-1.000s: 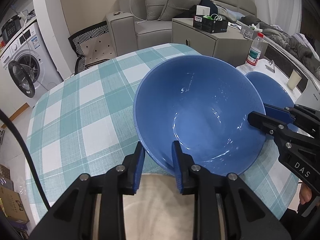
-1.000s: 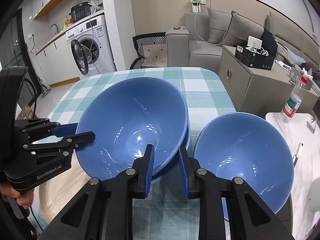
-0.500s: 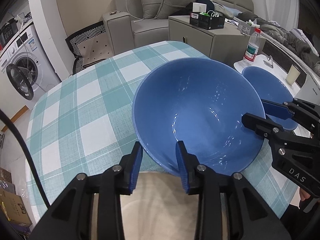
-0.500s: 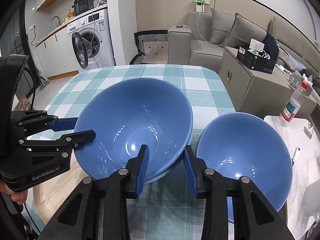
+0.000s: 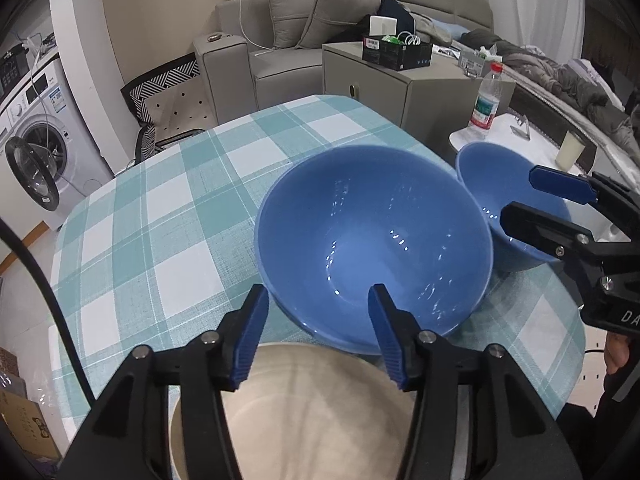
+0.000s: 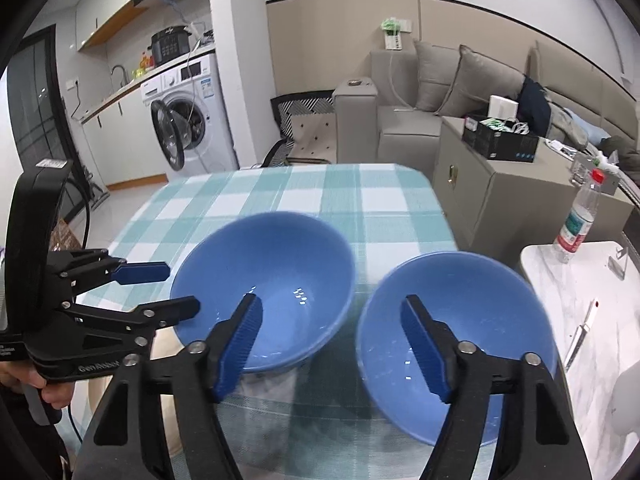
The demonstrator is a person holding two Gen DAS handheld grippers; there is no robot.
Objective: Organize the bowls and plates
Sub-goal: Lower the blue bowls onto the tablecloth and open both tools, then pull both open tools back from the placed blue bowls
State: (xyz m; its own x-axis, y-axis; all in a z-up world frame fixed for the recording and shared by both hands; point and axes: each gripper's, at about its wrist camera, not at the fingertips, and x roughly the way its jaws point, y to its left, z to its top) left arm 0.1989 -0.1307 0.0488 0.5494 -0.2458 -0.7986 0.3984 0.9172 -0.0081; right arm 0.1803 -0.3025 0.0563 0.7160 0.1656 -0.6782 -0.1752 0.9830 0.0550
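Observation:
A large blue bowl (image 5: 372, 240) sits on the checked tablecloth (image 5: 160, 208), apparently stacked in another blue bowl whose rim shows beneath it; it also shows in the right wrist view (image 6: 264, 280). A second blue bowl (image 6: 456, 340) stands to its right, also seen in the left wrist view (image 5: 508, 216). A beige plate (image 5: 296, 412) lies under my left gripper (image 5: 316, 336), which is open at the large bowl's near rim and holds nothing. My right gripper (image 6: 332, 340) is open and empty between the two bowls.
A white side table (image 6: 592, 300) with a water bottle (image 6: 576, 220) and a knife stands right of the table. A beige cabinet (image 6: 500, 196), a sofa and a washing machine (image 6: 188, 116) are behind. The table's edge is close on the right.
Both grippers have opened wide, letting go of the large blue bowl's rim, and drawn back and up. The bowl now rests on the table.

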